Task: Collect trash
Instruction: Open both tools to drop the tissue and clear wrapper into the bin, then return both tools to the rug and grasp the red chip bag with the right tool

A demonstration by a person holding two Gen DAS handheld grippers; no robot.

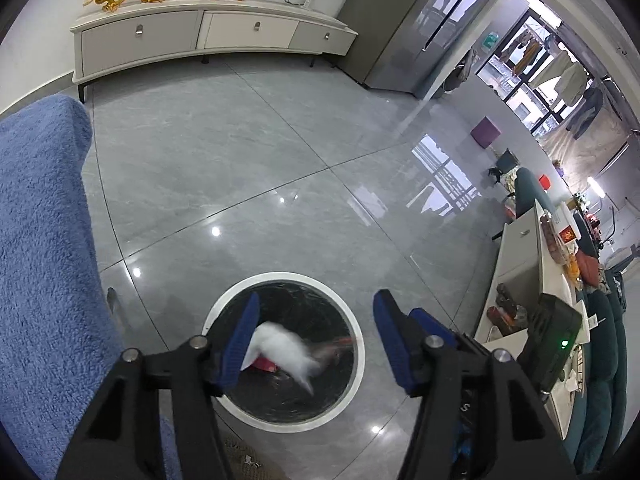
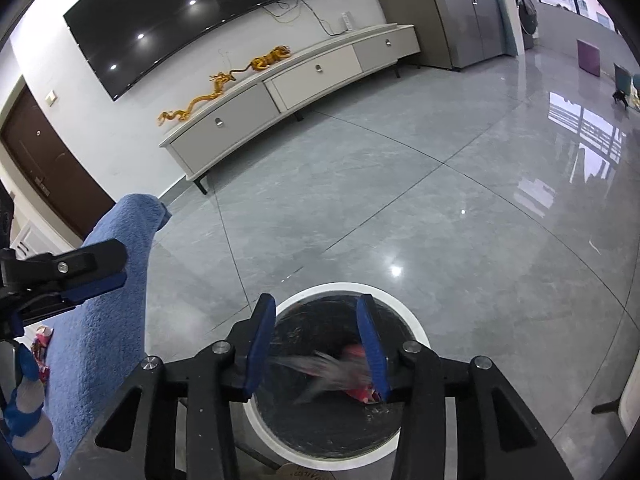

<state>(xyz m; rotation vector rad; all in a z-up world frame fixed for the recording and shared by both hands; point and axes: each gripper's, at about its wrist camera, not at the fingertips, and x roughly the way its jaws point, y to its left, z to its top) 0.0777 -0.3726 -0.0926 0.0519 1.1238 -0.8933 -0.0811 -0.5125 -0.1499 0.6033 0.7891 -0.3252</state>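
A round trash bin with a white rim (image 1: 280,278) and a black liner stands on the grey floor below both grippers. My left gripper (image 1: 318,300) hangs open over it. A blurred white tissue (image 1: 284,348) is beside its left pad, over a red wrapper (image 1: 266,364) in the bin. In the right wrist view my right gripper (image 2: 316,300) is open above the same bin's rim (image 2: 408,320). A blurred silver and red wrapper (image 2: 328,372) shows between its fingers, free of the pads. The left gripper's fingers (image 2: 96,284) show at the left edge.
A blue fleece cover (image 1: 44,240) rises close on the left. A low white TV cabinet (image 1: 200,32) lines the far wall, with a steel fridge (image 1: 432,20) beside it. A white low table (image 1: 528,272) with clutter stands right. Red wrappers (image 2: 42,340) lie at far left.
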